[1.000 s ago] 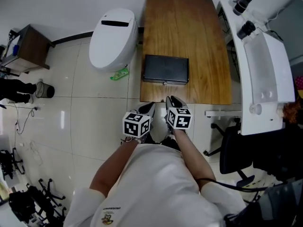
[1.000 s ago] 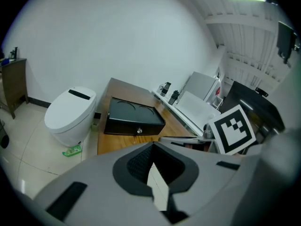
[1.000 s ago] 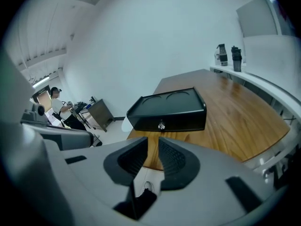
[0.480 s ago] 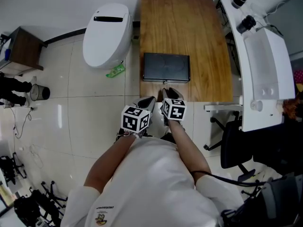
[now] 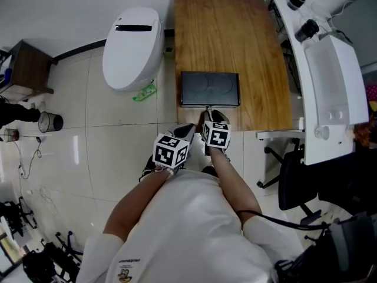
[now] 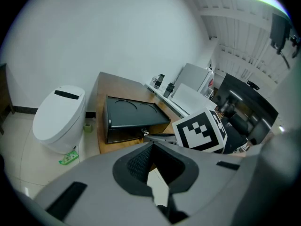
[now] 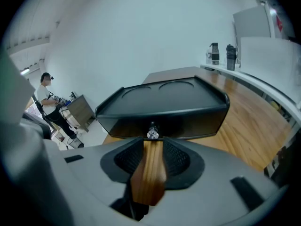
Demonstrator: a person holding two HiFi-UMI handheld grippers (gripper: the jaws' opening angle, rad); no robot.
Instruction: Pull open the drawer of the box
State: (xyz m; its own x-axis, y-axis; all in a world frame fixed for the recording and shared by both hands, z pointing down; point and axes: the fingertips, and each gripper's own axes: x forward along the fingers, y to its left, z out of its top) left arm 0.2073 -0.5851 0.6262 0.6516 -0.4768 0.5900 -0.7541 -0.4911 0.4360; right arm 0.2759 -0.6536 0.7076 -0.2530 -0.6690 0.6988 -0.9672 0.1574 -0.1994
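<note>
head view: right tool (image 5: 212, 117) now nearer box (image 5: 210, 89) knob (image 5: 207, 107), jaws newly apart, empty; left tool (image 5: 184, 130) released.

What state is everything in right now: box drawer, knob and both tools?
drawer: shut, pushed fully into the box.
right tool: jaws have just been opening, now wide, with the knob at their tips.
knob: not gripped, no pad pressing on it.
left tool: jaws slightly apart, empty, short of the box.
</note>
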